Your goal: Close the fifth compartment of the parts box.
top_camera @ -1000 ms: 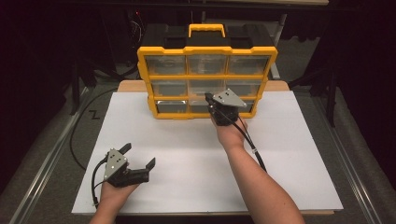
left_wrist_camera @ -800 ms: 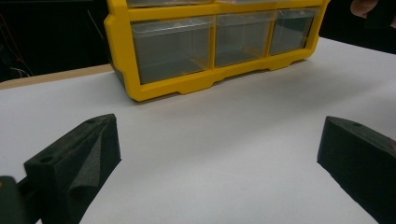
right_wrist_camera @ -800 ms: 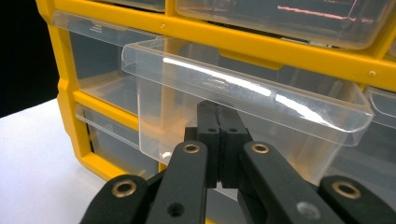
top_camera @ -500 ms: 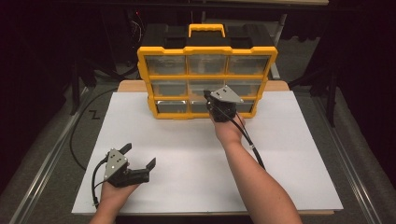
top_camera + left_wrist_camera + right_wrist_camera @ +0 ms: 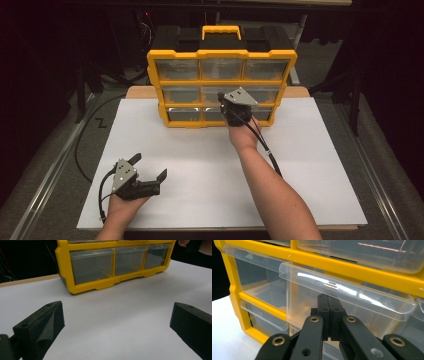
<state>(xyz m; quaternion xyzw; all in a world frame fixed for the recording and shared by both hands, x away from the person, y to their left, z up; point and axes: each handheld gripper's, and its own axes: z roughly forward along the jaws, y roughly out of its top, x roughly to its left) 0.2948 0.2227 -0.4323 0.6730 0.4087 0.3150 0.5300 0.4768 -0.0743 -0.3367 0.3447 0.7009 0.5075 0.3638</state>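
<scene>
Right gripper view: right gripper (image 5: 329, 315), jaws pressed together w/ nothing between, sits under lip of middle drawer (image 5: 342, 290) of yellow organizer (image 5: 220, 85). Light, slick, thin plastic; hook lip. Left gripper (image 5: 147, 172) wide, idle.

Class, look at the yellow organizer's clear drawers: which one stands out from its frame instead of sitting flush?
The middle drawer of the middle row, right at the shut right tool. Its clear front juts forward; its neighbours sit flush in the yellow organizer.

The drawer cabinet (image 5: 220, 75) stands at the table's (image 5: 310, 165) far edge, with 1 middle drawer (image 5: 342, 297) apparently protruding.
</scene>
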